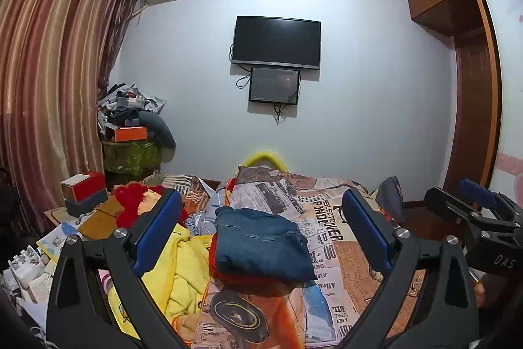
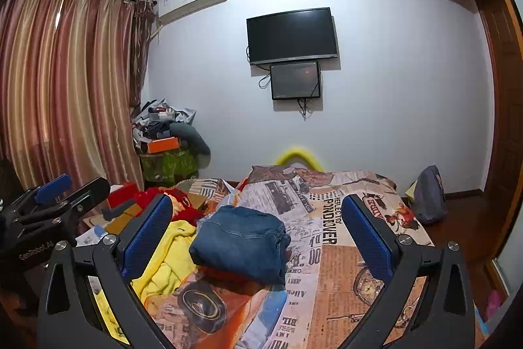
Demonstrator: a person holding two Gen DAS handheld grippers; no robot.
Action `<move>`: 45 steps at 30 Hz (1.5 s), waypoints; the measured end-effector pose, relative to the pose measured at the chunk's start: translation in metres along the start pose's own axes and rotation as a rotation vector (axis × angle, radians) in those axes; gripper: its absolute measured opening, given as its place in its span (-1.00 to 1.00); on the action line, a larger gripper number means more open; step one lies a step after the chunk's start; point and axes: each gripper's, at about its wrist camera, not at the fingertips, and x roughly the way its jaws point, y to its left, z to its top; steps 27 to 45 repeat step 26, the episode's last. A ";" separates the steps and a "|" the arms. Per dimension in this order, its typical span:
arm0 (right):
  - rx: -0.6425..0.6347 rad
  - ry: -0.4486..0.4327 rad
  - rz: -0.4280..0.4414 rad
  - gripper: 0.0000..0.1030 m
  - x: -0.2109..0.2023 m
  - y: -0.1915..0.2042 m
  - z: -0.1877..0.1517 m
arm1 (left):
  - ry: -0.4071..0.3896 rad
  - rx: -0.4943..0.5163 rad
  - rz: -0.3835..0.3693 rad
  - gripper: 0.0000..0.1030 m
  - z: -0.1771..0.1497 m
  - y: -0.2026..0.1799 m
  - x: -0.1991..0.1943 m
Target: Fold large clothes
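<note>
A folded pair of blue jeans (image 1: pixel 261 242) (image 2: pixel 240 242) lies on top of a folded red garment (image 1: pixel 242 278) in the middle of the bed. A crumpled yellow garment (image 1: pixel 183 273) (image 2: pixel 166 264) lies to the left of them, with a red fluffy garment (image 1: pixel 130 201) (image 2: pixel 176 201) behind it. My left gripper (image 1: pixel 261 228) hangs open above the bed, with the jeans seen between its blue pads and nothing held. My right gripper (image 2: pixel 258 231) is open too and holds nothing. Each gripper shows at the edge of the other's view.
The bed cover (image 1: pixel 327 251) (image 2: pixel 333 257) has a newspaper print. Boxes and papers crowd the left bedside (image 1: pixel 81 195). A heap of things (image 1: pixel 134 126) stands by the curtain (image 1: pixel 49 71). A grey bag (image 2: pixel 430 195) sits right of the bed. A television (image 1: pixel 276 41) hangs on the far wall.
</note>
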 end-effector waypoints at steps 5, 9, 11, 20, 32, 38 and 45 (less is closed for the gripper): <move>-0.009 0.000 -0.006 0.99 -0.001 0.001 0.001 | 0.007 0.003 -0.010 0.92 -0.001 0.001 0.001; -0.009 -0.005 -0.009 0.99 -0.002 0.002 0.002 | 0.009 0.004 -0.012 0.92 -0.001 0.001 0.001; -0.009 -0.005 -0.011 0.99 -0.002 0.002 0.003 | 0.009 0.001 -0.022 0.92 -0.001 0.002 0.000; -0.001 -0.006 -0.024 1.00 -0.001 -0.001 0.003 | 0.019 0.013 -0.040 0.94 -0.002 0.001 0.001; 0.004 -0.004 -0.025 1.00 -0.001 -0.001 0.003 | 0.025 0.016 -0.043 0.95 -0.002 0.000 0.000; 0.004 -0.004 -0.025 1.00 -0.001 -0.001 0.003 | 0.025 0.016 -0.043 0.95 -0.002 0.000 0.000; 0.004 -0.004 -0.025 1.00 -0.001 -0.001 0.003 | 0.025 0.016 -0.043 0.95 -0.002 0.000 0.000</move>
